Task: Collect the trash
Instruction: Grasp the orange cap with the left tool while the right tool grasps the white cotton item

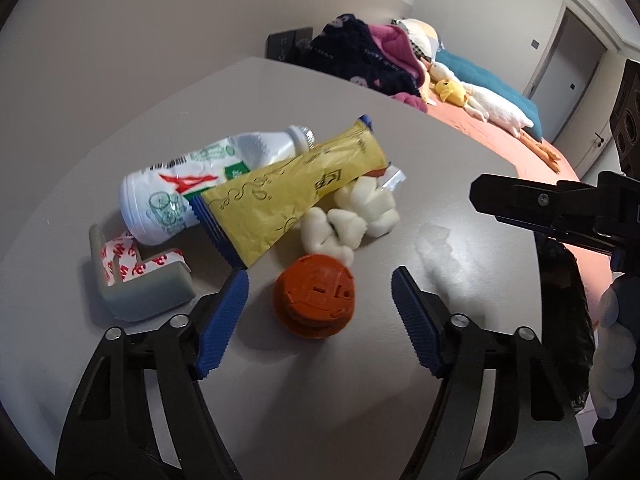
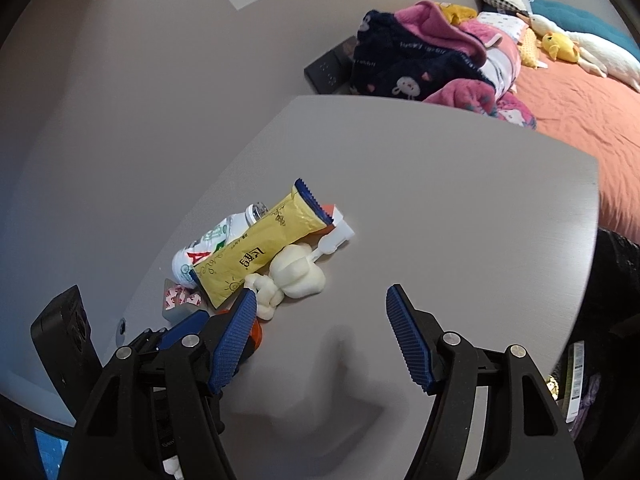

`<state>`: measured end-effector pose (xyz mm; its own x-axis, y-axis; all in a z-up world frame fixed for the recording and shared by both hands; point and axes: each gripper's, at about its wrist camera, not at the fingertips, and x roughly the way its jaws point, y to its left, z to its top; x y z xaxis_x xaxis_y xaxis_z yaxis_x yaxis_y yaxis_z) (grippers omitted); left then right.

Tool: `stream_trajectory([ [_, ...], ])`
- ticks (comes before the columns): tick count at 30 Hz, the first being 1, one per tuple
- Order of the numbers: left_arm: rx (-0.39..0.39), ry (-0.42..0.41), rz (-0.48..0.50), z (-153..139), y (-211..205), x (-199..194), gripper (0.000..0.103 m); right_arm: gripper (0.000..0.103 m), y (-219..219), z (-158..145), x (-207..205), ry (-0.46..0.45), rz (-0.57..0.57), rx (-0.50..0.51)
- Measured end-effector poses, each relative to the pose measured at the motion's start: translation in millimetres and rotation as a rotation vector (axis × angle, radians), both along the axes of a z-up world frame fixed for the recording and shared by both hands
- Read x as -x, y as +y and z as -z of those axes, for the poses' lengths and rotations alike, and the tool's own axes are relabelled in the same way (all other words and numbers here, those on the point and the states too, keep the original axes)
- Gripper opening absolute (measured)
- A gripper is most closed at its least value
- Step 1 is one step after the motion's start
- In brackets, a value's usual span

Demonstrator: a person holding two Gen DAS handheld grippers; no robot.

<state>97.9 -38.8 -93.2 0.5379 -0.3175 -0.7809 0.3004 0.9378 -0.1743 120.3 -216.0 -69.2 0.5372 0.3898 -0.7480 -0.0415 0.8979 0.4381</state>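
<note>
Trash lies in a pile on the grey table [image 1: 360, 400]: a crushed white plastic bottle [image 1: 180, 188], a yellow snack wrapper [image 1: 288, 188] over it, white foam lumps [image 1: 348, 220], an orange-red round cap [image 1: 314, 294] and a grey corner guard with red-printed tape [image 1: 136, 280]. My left gripper [image 1: 320, 304] is open, its jaws either side of the orange cap, just above the table. My right gripper [image 2: 320, 328] is open and empty over bare table [image 2: 440, 220], to the right of the pile; the wrapper [image 2: 260, 248] and foam lumps [image 2: 296, 272] lie ahead-left of it.
A dark bag [image 1: 568, 320] hangs at the table's right edge. Beyond the table is a bed with an orange sheet [image 2: 580, 104], heaped clothes [image 2: 420, 60] and plush toys [image 1: 480, 100]. A grey wall stands to the left.
</note>
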Motion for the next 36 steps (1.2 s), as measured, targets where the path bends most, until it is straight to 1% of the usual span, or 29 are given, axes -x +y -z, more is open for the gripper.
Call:
stream_trajectory([
  [4, 0.011, 0.021, -0.009, 9, 5, -5, 0.063, 0.069, 10, 8, -11, 0.018, -0.015, 0.005],
  [6, 0.017, 0.03, -0.013, 13, 8, -7, 0.056, 0.069, 16, 12, -16, 0.028, -0.022, 0.008],
  [7, 0.027, 0.029, -0.015, 14, 10, -7, 0.054, 0.069, 18, 14, -19, 0.032, -0.025, 0.009],
  [8, 0.031, 0.027, -0.017, 15, 11, -7, 0.048, 0.069, 20, 16, -21, 0.037, -0.029, 0.01],
  [9, 0.034, 0.025, -0.02, 15, 13, -7, 0.044, 0.069, 24, 19, -24, 0.041, -0.033, 0.012],
  [11, 0.042, 0.023, -0.026, 14, 16, -6, 0.043, 0.069, 29, 22, -28, 0.047, -0.04, 0.016],
  [17, 0.028, 0.022, -0.047, 13, 26, -3, 0.043, 0.069, 39, 35, -43, 0.073, -0.04, 0.016],
  [19, 0.028, 0.025, -0.054, 12, 29, -3, 0.043, 0.069, 41, 36, -45, 0.063, -0.036, 0.022],
  [21, 0.027, 0.024, -0.06, 12, 32, -3, 0.043, 0.066, 46, 36, -48, 0.055, -0.039, 0.044],
  [23, 0.025, 0.023, -0.061, 11, 33, -3, 0.043, 0.053, 53, 36, -50, 0.046, -0.055, 0.073],
  [24, 0.025, 0.023, -0.062, 10, 34, -2, 0.043, 0.049, 55, 37, -51, 0.048, -0.07, 0.075],
  [25, 0.026, 0.024, -0.063, 10, 35, -2, 0.043, 0.042, 57, 38, -51, 0.048, -0.08, 0.076],
  [26, 0.027, 0.025, -0.063, 10, 34, -3, 0.043, 0.037, 57, 37, -50, 0.04, -0.081, 0.078],
  [28, 0.026, 0.029, -0.067, 10, 35, -2, 0.043, 0.033, 56, 36, -48, 0.03, -0.086, 0.072],
  [29, 0.027, 0.03, -0.068, 10, 36, -2, 0.043, 0.029, 55, 36, -47, 0.027, -0.085, 0.069],
  [32, 0.03, 0.032, -0.067, 10, 36, 0, 0.043, 0.027, 51, 33, -45, 0.024, -0.085, 0.056],
  [36, 0.036, 0.024, -0.059, 6, 34, 3, 0.043, 0.026, 43, 26, -35, 0.017, -0.073, 0.049],
])
